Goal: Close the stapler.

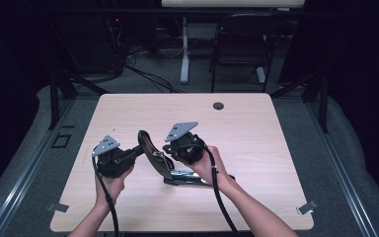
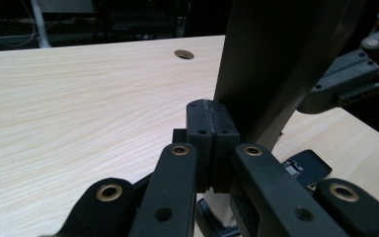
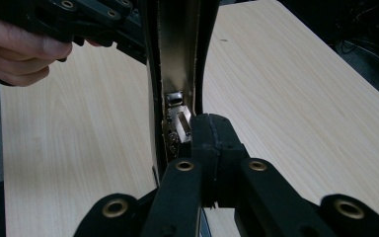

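Pale wood table, dark room, chair behind; both hand-held grippers closed, empty.

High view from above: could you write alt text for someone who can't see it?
A person's two hands each hold a black gripper over a pale wooden table; the left gripper and right gripper meet at an opened black stapler, its arm tilted up off its base. A dark chair stands beyond the table.

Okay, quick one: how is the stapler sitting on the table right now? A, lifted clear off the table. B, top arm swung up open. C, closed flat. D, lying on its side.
B: the stapler has its top arm raised at an angle while its base lies on the table.
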